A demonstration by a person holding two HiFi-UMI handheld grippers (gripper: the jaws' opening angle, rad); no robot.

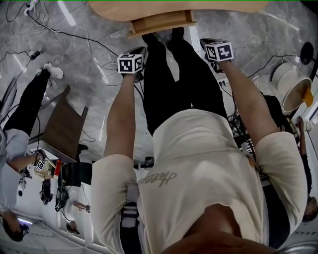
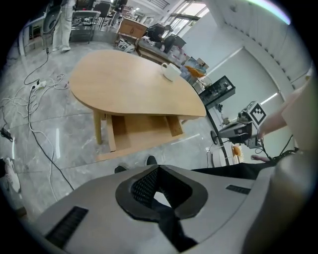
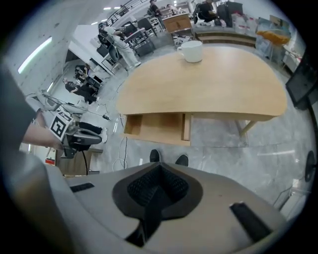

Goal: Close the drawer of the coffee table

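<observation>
**Item:** drawer [image 1: 161, 23] of coffee table [image 1: 174, 7].
**Loc:** under the tabletop on the near side, standing open toward the person's shoes [image 3: 155, 156]. Interior looks empty.
**Axis:** long side runs left-right along the table's front edge. Front panel faces the person; travel is straight back under the top.
**L gripper** [image 2: 156, 171]: jaws pressed together, nothing held, well apart from drawer.
**R gripper** [image 3: 158, 169]: same.
**Method (est.):** set both tips on the front panel, either side of centre, and push evenly and square to avoid skew. Go gently, as a white mug [image 3: 191, 51] sits on top.
</observation>
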